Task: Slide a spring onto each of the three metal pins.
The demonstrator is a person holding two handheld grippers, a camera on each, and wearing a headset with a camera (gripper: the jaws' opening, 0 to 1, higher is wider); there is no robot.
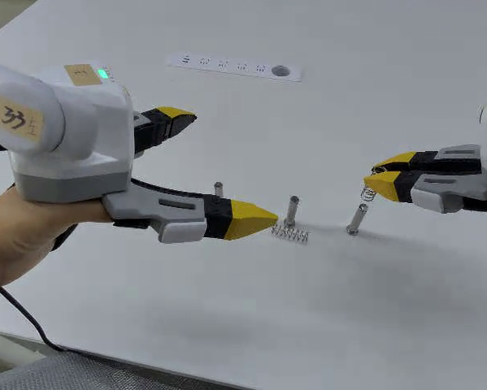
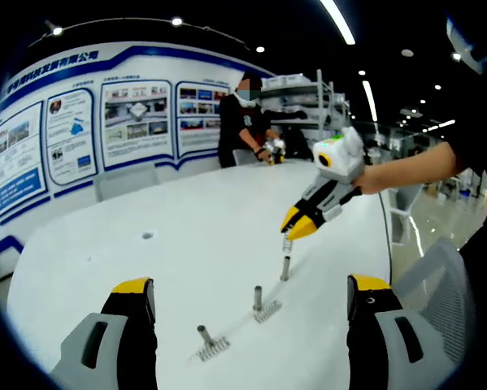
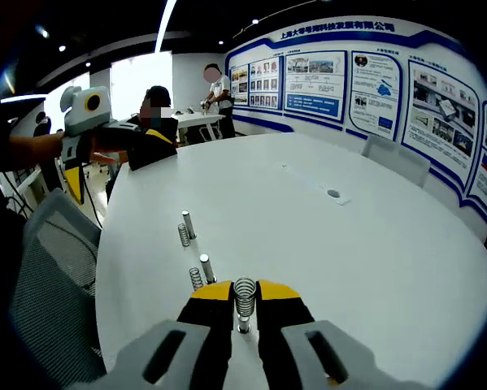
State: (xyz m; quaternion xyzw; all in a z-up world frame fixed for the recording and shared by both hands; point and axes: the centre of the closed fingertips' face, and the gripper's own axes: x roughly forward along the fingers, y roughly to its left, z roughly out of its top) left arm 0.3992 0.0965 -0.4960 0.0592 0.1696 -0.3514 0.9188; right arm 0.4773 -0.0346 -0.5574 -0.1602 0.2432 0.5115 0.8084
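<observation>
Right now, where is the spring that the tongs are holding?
In the head view, the spring hangs pinched in the right tongs at the right side, just over the top of the rightmost pin.

Left gripper (image 1: 227, 166), grey-black body, yellow tips: jaws spread wide, held level, pointing right. Left hand (image 1: 19, 231) wrapped around its rear grip. Right gripper (image 1: 370, 174), same build: jaws pinched on small coiled metal spring (image 1: 367, 193), tips pointing left, spring hanging below. Right forearm (image 2: 410, 166) outstretched.
</observation>
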